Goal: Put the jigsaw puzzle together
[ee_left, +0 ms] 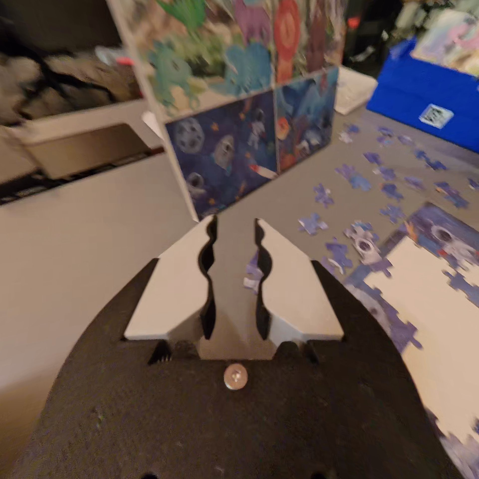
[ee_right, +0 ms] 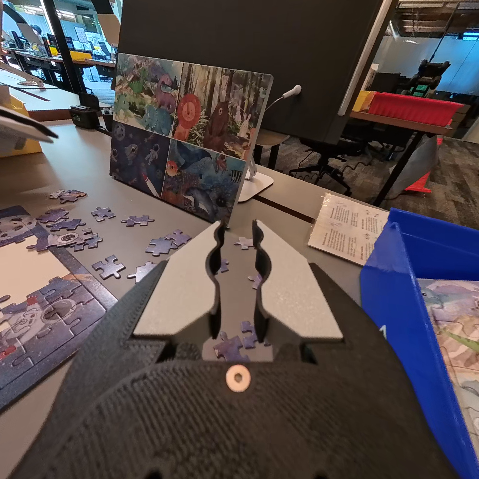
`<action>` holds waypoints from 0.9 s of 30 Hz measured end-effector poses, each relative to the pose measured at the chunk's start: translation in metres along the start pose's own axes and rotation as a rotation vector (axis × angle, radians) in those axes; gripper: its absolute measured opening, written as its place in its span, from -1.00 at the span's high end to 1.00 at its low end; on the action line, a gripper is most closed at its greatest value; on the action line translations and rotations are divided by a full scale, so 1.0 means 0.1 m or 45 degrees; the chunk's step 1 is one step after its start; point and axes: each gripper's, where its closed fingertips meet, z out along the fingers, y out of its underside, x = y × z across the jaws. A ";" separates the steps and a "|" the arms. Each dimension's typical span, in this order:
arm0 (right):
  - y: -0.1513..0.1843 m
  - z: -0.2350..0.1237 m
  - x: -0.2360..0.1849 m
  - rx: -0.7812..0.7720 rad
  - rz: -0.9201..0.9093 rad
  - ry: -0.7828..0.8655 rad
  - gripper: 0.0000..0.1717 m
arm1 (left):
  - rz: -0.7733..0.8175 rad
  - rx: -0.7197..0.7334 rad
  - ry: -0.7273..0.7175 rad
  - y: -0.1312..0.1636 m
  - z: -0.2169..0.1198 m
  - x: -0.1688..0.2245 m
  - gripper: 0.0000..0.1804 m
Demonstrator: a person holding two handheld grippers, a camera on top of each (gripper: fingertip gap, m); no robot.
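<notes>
The partly built space puzzle (ee_left: 383,308) lies on its pale board at the right of the left wrist view. It also shows at the left of the right wrist view (ee_right: 51,318). Loose blue-purple pieces (ee_left: 312,224) lie scattered on the grey table (ee_left: 259,207) beyond it. My left gripper (ee_left: 236,219) is open with only bare table between its fingers. My right gripper (ee_right: 238,222) is open above several loose pieces (ee_right: 230,347) that lie on the table. Its pads touch none of them. More pieces (ee_right: 108,267) lie to its left.
A picture board (ee_left: 228,155) with four scenes stands upright ahead of both grippers (ee_right: 181,134). A blue bin (ee_right: 388,311) holding other puzzles is at the right (ee_left: 420,98). A laminated sheet (ee_right: 344,233) lies beside it. A white tray (ee_left: 77,150) is at the left. About 40 cm separates my left fingertips from my right.
</notes>
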 end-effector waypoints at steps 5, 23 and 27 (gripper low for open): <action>0.00 0.01 -0.02 -0.003 -0.001 -0.011 0.77 | 0.154 -0.271 0.140 0.41 0.26 0.30 0.21; -0.04 0.01 -0.08 0.003 -0.020 -0.024 0.77 | 0.193 -0.313 0.081 0.45 0.24 0.22 0.92; -0.02 0.02 -0.09 -0.008 -0.024 -0.027 0.77 | 0.186 -0.329 0.069 0.47 0.23 0.18 0.72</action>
